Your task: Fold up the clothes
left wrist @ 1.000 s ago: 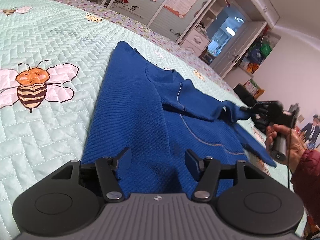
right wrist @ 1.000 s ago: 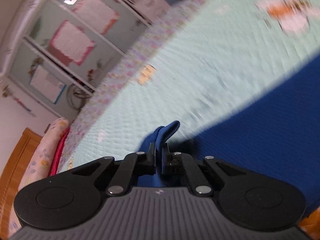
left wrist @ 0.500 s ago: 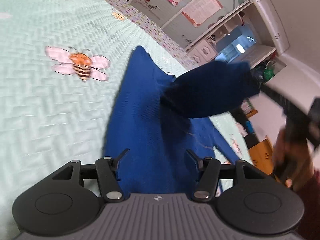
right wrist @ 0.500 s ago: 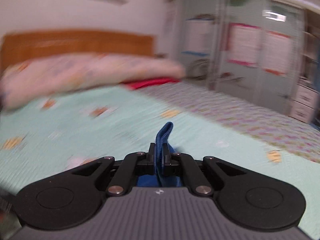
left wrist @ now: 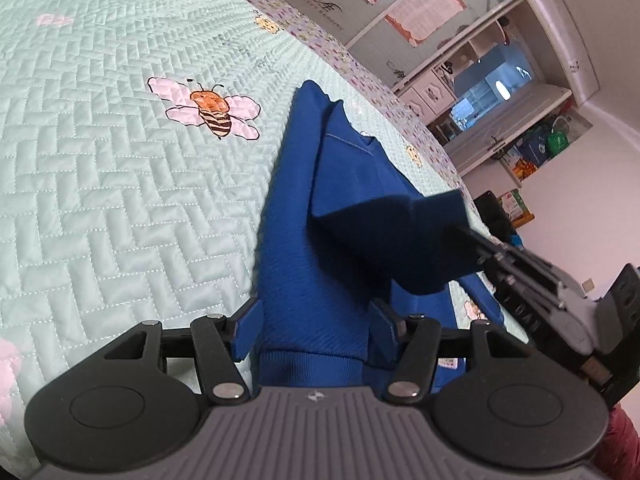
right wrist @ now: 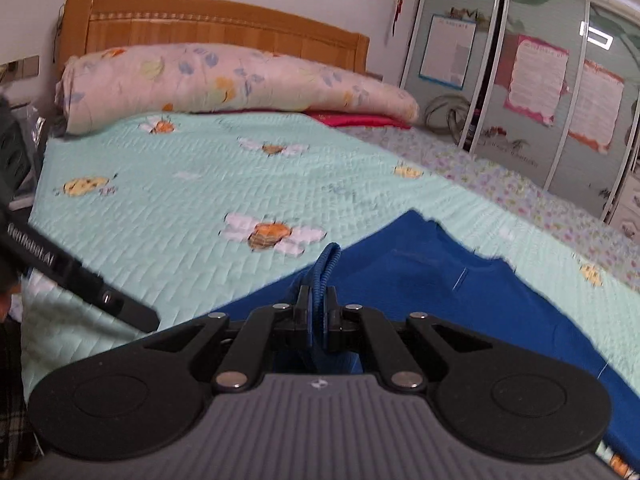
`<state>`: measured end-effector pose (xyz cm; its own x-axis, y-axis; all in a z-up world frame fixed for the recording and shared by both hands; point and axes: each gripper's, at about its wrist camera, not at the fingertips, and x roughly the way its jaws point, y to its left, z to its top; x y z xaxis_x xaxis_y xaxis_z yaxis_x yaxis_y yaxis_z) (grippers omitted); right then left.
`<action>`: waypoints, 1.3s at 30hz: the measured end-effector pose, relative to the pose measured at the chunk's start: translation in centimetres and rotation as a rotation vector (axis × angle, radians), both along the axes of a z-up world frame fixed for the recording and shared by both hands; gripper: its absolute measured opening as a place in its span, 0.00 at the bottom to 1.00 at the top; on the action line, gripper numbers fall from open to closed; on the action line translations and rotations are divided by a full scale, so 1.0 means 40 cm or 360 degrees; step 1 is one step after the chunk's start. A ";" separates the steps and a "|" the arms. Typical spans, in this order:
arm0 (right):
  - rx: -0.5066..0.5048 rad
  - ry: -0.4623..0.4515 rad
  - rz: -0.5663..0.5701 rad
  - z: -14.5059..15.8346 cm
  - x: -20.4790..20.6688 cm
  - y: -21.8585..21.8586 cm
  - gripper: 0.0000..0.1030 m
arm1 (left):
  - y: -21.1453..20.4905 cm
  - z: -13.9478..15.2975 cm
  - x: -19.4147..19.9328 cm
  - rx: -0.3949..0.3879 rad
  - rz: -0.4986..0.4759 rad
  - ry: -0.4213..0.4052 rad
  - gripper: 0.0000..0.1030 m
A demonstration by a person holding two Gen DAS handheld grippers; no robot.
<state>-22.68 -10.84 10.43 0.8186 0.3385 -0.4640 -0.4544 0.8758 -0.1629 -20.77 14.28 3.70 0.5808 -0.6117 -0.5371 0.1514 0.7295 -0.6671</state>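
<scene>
A blue knit sweater (left wrist: 296,240) lies lengthwise on the mint quilted bedspread (left wrist: 120,200). My left gripper (left wrist: 316,312) hovers open over its ribbed hem (left wrist: 312,360), one finger on each side of the folded body, the pads not pressing it. My right gripper (right wrist: 318,292) is shut on the ribbed sleeve cuff (right wrist: 326,260). In the left wrist view the right gripper (left wrist: 460,232) comes in from the right and holds the sleeve (left wrist: 392,232) lifted over the sweater's body. A dark bar of the left gripper (right wrist: 80,280) shows at the left of the right wrist view.
Bee patterns (left wrist: 212,112) dot the bedspread. A rolled floral quilt (right wrist: 220,80) and a red pillow (right wrist: 356,120) lie by the wooden headboard (right wrist: 200,24). Wardrobe doors with posters (right wrist: 536,80) stand beyond the bed's far side. A person's red sleeve (left wrist: 620,448) shows at lower right.
My right gripper rolled and swung the sleeve from the sweater's right side up and over its body. My left gripper drew back to the hem, still open.
</scene>
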 end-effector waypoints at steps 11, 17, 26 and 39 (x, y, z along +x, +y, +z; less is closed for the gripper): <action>-0.0253 0.0053 0.0230 -0.118 -0.020 0.083 0.03 | 0.035 0.025 0.018 -0.0041 0.0087 -0.0058 0.60; -0.0272 0.0088 0.0319 -0.192 -0.087 0.114 0.41 | 0.025 0.018 0.023 -0.0028 0.0089 -0.0028 0.60; 0.0238 0.0216 0.0013 -0.138 -0.127 0.001 0.43 | -0.064 0.079 0.043 -0.0048 -0.0027 -0.0157 0.60; 0.0869 0.0661 -0.0328 -0.239 -0.061 -0.129 0.43 | -0.198 -0.059 0.080 0.0132 -0.0199 -0.0051 0.54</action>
<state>-25.11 -16.02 0.87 0.6833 0.4688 -0.5598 -0.2005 0.8576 0.4736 -17.56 6.35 1.33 0.5205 -0.6349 -0.5710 0.2649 0.7558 -0.5989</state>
